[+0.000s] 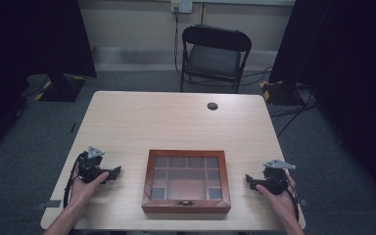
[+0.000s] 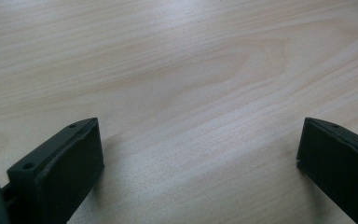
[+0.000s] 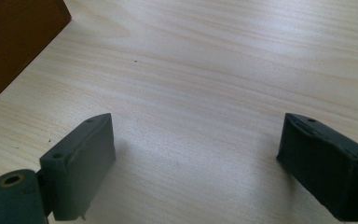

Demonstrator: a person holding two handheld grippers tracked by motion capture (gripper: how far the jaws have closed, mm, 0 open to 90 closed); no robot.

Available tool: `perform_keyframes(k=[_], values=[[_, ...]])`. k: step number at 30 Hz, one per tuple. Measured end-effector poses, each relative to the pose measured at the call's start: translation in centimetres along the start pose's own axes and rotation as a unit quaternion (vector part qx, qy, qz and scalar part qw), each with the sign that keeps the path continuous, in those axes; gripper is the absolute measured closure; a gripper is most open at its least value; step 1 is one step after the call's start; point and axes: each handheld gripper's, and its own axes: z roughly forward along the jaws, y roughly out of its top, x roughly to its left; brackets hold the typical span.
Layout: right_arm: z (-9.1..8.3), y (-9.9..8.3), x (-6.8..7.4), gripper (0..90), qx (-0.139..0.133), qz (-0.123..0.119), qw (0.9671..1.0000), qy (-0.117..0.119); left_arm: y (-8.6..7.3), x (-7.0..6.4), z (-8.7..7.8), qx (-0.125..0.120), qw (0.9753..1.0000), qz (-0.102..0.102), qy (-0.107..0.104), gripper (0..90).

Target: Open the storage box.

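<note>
Both tongs are held with jaws wide apart and empty, the left tongs point(image 1: 111, 172) near the desk's point(image 1: 176, 122) left edge and the right tongs point(image 1: 250, 180) near its right edge, with the glass-lidded wooden box point(image 1: 186, 180) lying closed between them at the near middle. The box is judged stiff and fairly heavy, its glass panes fragile. It is best taken by the wooden frame or at the small front clasp point(image 1: 186, 202), never the glass.

Pale wooden table point(image 1: 176, 122) standing on grey carpet, showing light grain and a dark round cable grommet point(image 1: 212, 105) near the far edge. Carrying one item directly: a glass-lidded wooden display box point(image 1: 186, 180), lying flat and closed near the front edge, roughly centred.
</note>
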Motion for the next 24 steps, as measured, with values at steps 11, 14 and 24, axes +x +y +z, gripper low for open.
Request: perform_keyframes(k=[11,14,24], values=[[-0.1,0.3,0.2,18.3,0.003,-0.003,0.9999,0.013,0.0,0.0,0.0,0.0,1.0,0.0,0.0,0.0],[-0.5,0.8,0.5,23.3,0.004,0.002,0.9993,0.036,0.0,0.0,0.0,0.0,1.0,0.0,0.0,0.0],[-2.5,2.1,1.8,38.0,-0.025,0.004,0.9943,0.103,0.0,0.0,0.0,0.0,1.0,0.0,0.0,0.0]])
